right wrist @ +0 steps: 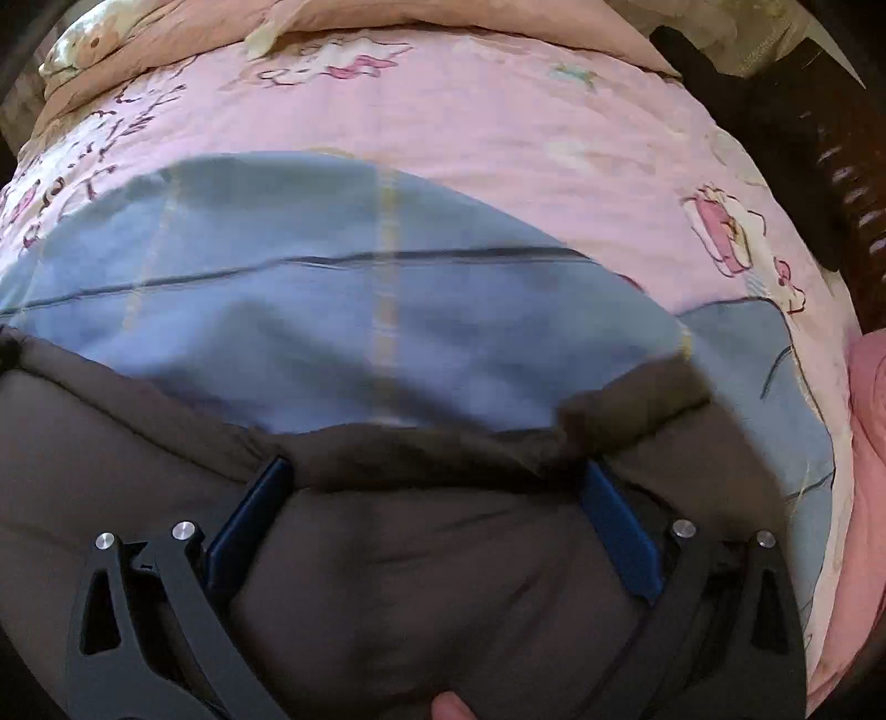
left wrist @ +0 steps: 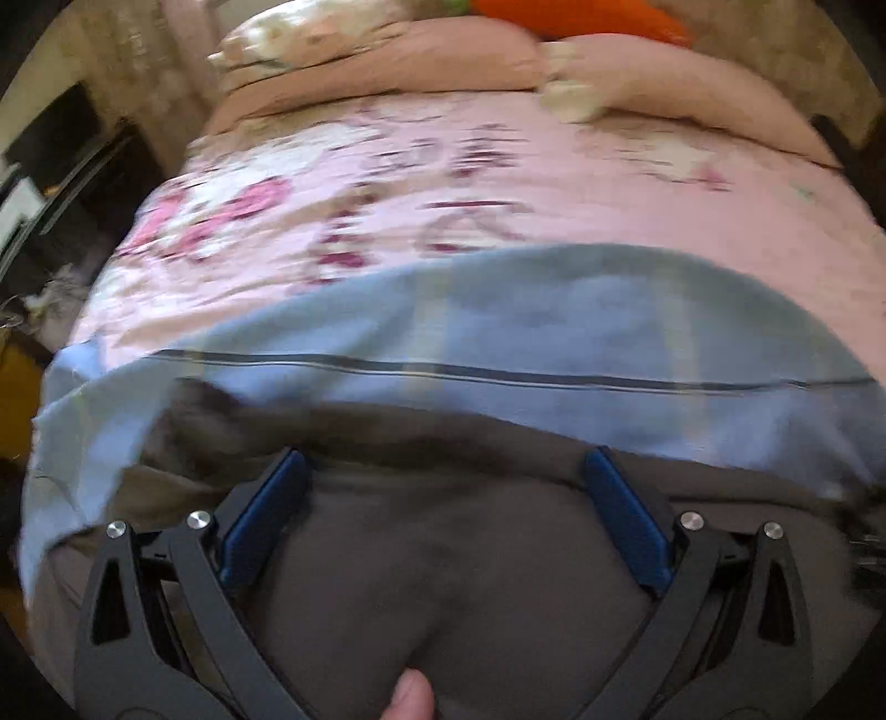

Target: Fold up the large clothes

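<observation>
Hovering over the dark brown garment, which lies on the light blue sheet, both the left gripper and right gripper stand wide open, gripping nothing. Next, I judge, comes pinching its far edge. Motion blur hides the garment's outline.

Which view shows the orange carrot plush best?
Left wrist view. The orange carrot plush sits at the top edge behind the pink pillows, cropped by the frame but plainly orange with a bit of green at one end. The right wrist view shows none of it, only pillows and the pink printed bedspread.
</observation>
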`<action>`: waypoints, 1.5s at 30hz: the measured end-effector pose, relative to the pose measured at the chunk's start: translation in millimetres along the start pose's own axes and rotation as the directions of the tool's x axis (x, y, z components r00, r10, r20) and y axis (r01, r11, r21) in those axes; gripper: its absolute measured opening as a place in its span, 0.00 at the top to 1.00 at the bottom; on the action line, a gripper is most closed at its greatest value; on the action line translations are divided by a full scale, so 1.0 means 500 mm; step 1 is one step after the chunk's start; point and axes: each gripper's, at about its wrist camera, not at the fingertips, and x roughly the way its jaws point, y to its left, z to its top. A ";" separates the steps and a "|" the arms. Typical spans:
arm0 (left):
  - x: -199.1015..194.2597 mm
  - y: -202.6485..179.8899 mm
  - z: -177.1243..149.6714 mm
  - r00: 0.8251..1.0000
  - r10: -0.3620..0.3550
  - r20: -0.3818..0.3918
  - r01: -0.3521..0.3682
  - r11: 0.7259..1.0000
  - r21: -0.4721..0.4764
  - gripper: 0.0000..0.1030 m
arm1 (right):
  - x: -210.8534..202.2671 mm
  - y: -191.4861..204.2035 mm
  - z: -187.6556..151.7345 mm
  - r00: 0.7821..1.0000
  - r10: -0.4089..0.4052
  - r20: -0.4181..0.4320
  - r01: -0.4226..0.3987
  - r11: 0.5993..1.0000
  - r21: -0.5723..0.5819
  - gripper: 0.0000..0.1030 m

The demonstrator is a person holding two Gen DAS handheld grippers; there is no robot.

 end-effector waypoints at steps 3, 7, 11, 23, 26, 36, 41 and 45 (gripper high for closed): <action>0.053 0.112 -0.014 0.998 0.046 -0.047 -0.050 0.995 -0.090 0.02 | 0.004 -0.047 -0.017 0.993 -0.111 0.050 0.111 0.994 0.003 0.01; 0.029 0.203 -0.083 0.997 0.072 0.034 -0.068 0.991 -0.112 0.02 | 0.008 -0.126 -0.056 0.995 -0.071 0.064 0.063 0.991 0.122 0.01; 0.028 0.304 -0.154 0.998 0.057 0.023 -0.048 0.949 -0.310 0.02 | -0.001 -0.108 -0.063 0.996 -0.039 0.085 0.029 0.992 0.119 0.01; 0.031 0.272 -0.138 0.989 0.149 -0.027 -0.151 0.966 -0.212 0.02 | -0.034 -0.032 -0.086 0.952 -0.257 0.166 0.252 0.966 0.051 0.01; -0.057 0.267 -0.114 0.981 0.179 0.080 -0.155 0.958 -0.241 0.02 | -0.094 -0.016 -0.090 0.897 -0.385 0.217 0.374 0.923 0.094 0.01; -0.180 0.089 -0.235 0.967 -0.161 0.199 0.176 0.983 -0.060 0.02 | -0.232 0.073 -0.245 0.919 0.212 0.332 -0.275 0.949 0.154 0.01; -0.161 0.124 -0.242 0.945 -0.223 0.238 0.265 0.951 -0.161 0.02 | -0.222 0.084 -0.271 0.896 0.150 0.418 -0.241 0.955 0.174 0.01; -0.211 0.164 -0.232 0.951 -0.193 0.242 0.243 0.949 -0.200 0.02 | -0.274 0.026 -0.287 0.905 0.102 0.413 -0.231 0.933 0.275 0.01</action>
